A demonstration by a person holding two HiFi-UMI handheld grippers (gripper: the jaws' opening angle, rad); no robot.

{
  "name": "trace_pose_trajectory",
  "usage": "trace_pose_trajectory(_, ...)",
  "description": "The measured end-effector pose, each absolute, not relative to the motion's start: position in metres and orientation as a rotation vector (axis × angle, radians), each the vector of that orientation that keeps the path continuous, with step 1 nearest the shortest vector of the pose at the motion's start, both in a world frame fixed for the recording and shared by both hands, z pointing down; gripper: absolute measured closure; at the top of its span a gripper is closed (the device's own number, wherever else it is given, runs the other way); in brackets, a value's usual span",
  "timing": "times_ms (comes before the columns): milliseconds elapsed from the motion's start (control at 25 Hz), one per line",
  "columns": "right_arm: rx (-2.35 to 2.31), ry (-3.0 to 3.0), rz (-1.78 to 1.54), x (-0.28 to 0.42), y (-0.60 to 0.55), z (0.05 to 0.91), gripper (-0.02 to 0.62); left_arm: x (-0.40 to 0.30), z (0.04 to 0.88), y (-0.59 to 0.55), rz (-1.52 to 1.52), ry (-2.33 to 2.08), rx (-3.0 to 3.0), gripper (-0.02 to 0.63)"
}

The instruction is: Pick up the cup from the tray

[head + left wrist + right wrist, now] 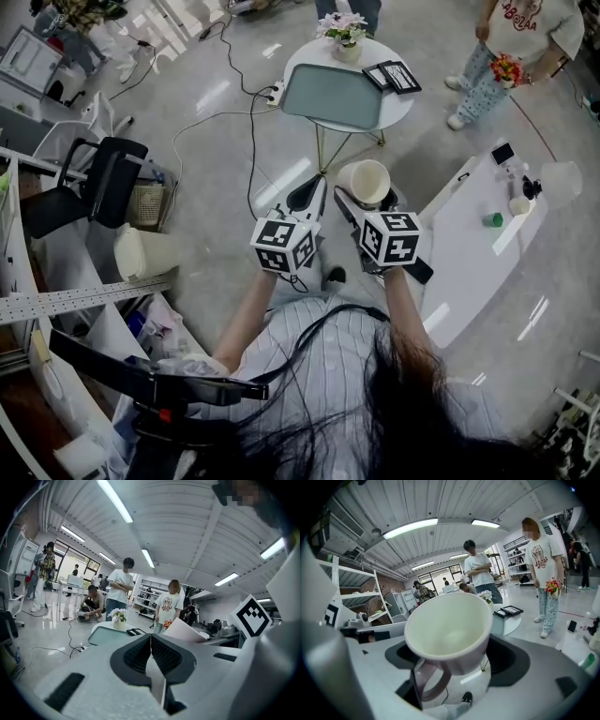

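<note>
A cream cup (364, 181) with a handle is held up in the air, clear of the tray, with my right gripper (360, 201) shut on it. In the right gripper view the cup (449, 631) fills the middle, its empty mouth facing the camera and its handle low between the jaws of my right gripper (451, 670). The pale green tray (333, 95) lies bare on a small round white table (398, 108) farther ahead. My left gripper (311, 194) is held beside the cup, its ribbed pads (140, 654) pressed together with nothing between them.
On the round table stand a flower pot (344, 37) and two black frames (393, 76). A long white table (469, 253) with small items runs at the right. Cables (251, 112) cross the floor, black chairs (89, 183) stand left, and people stand beyond the table.
</note>
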State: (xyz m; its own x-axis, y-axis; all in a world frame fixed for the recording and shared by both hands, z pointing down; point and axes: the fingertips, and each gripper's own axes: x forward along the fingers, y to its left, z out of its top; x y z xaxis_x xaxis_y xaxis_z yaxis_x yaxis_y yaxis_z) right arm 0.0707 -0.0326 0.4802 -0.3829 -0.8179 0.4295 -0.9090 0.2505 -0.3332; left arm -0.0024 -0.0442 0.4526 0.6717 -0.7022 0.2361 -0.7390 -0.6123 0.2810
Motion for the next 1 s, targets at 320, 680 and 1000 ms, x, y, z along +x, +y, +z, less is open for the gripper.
trace_pose_trajectory(320, 1.618, -2.357, 0.801, 0.059, 0.016, 0.481, 0.186, -0.010, 0.455, -0.002, 0.118, -1.154, 2.523, 0.591)
trace_pose_trajectory(680, 1.636, -2.351, 0.816, 0.061, 0.038, 0.483, 0.186, -0.006, 0.458, 0.018, 0.125, -1.136, 2.530, 0.591)
trace_pose_trajectory(1000, 1.619, -2.355, 0.814, 0.051, 0.041, 0.485, 0.186, -0.011, 0.459, 0.022, 0.141, -1.132, 2.538, 0.591)
